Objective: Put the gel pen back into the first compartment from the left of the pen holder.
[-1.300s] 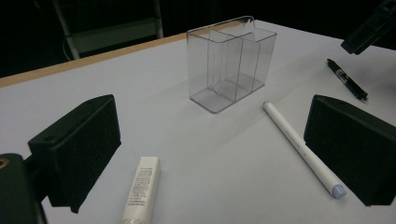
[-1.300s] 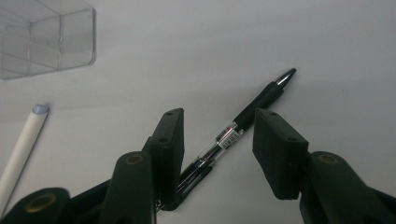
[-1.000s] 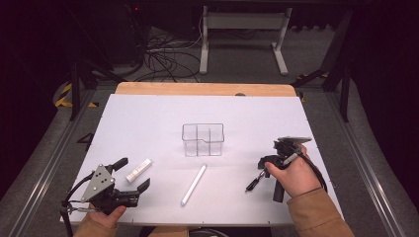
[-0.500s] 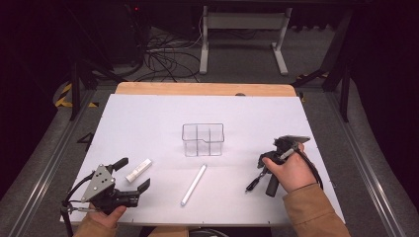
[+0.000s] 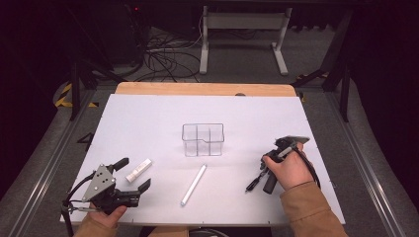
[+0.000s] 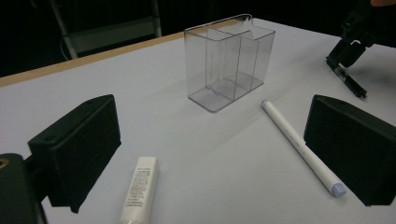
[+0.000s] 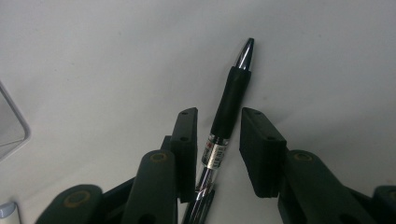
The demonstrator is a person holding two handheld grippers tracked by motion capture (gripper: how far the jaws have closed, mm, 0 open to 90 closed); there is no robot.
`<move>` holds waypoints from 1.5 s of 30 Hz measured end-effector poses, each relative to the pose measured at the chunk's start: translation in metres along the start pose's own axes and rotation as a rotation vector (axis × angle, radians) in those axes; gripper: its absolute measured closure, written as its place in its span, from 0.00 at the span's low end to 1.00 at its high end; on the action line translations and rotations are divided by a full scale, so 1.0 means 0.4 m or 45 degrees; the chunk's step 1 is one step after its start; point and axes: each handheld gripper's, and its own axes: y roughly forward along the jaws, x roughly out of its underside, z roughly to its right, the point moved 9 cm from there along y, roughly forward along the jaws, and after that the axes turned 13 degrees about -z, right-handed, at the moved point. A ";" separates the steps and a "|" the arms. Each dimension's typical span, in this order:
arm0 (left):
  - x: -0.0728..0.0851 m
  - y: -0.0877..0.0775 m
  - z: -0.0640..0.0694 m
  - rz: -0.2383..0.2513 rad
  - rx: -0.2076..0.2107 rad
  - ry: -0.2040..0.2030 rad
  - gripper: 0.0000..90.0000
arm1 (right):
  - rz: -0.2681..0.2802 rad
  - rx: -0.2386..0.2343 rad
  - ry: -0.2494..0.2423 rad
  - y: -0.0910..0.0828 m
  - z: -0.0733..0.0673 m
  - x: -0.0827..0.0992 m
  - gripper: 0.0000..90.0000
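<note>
From above, my right gripper (image 5: pixel 269 170) is down over the pen (image 5: pixel 254 183), while my left gripper (image 5: pixel 132 174) rests with its jaws wide apart, the tube (image 5: pixel 138 170) between them. The left gripper view shows the organizer (image 6: pixel 229 60) ahead, empty, and the marker (image 6: pixel 303 147) by my right jaw. In the right gripper view my jaws have been closing around the pen (image 7: pixel 224 126), one pad touching, not yet clamped. Nothing is stowed yet.

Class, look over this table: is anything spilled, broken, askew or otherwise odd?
Nothing stands out. The clear organizer stands upright and empty; the white pen and small tube lie flat and apart on the table. The right gripper has been closing around a black pen, with a gap left.
</note>
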 end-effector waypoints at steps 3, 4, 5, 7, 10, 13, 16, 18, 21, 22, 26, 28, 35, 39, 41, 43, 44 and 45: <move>0.000 -0.001 0.000 0.001 0.000 0.000 0.05 | -0.016 0.009 0.034 0.008 -0.002 0.000 0.78; 0.000 -0.001 0.000 0.001 0.001 -0.003 0.05 | -0.024 0.010 0.045 0.012 -0.003 0.000 0.78; 0.000 -0.001 0.000 0.002 0.000 -0.004 0.05 | -0.021 0.019 0.055 0.014 -0.002 -0.001 0.78; 0.001 -0.001 0.000 -0.002 0.003 -0.004 0.05 | -0.031 0.023 0.066 0.020 0.000 -0.002 0.79; 0.001 -0.001 -0.001 -0.001 0.001 0.003 0.05 | -0.031 0.043 0.079 0.025 0.004 -0.003 0.82; 0.001 0.000 0.001 -0.001 0.003 0.001 0.05 | -0.024 0.062 0.096 0.027 0.003 -0.002 0.83; 0.000 0.000 0.000 -0.001 0.000 0.006 0.05 | -0.011 0.086 0.113 0.028 0.002 -0.001 0.85; 0.000 0.000 0.000 0.001 0.001 0.001 0.05 | 0.007 0.099 0.124 0.029 0.001 0.000 0.86; 0.001 0.000 -0.001 -0.002 0.000 0.006 0.05 | 0.025 0.125 0.132 0.029 0.002 0.002 0.88; 0.001 0.000 -0.001 0.000 0.000 0.006 0.05 | 0.028 0.126 0.127 0.029 0.002 0.002 0.88; 0.001 -0.001 -0.001 0.000 -0.001 0.006 0.05 | 0.027 0.125 0.106 0.029 0.001 0.003 0.89; 0.001 0.000 -0.001 -0.002 0.000 0.007 0.05 | 0.024 0.124 0.096 0.029 0.002 0.003 0.89; 0.002 -0.001 -0.001 -0.003 0.000 0.004 0.05 | 0.048 0.103 0.056 0.017 0.000 0.003 0.89; 0.001 0.000 -0.001 0.000 -0.003 0.004 0.05 | 0.098 0.054 -0.004 -0.011 -0.005 0.003 0.89; 0.001 0.001 -0.001 -0.001 -0.004 0.004 0.05 | 0.122 0.034 -0.022 -0.026 -0.008 0.004 0.89; 0.000 0.001 -0.001 0.000 -0.006 0.009 0.05 | 0.142 0.006 -0.041 -0.038 -0.013 0.006 0.89; 0.000 0.002 -0.001 0.000 -0.006 0.009 0.05 | 0.149 0.005 -0.045 -0.043 -0.013 0.007 0.89; 0.000 0.002 -0.001 -0.002 -0.007 0.009 0.05 | 0.156 -0.002 -0.049 -0.047 -0.015 0.008 0.89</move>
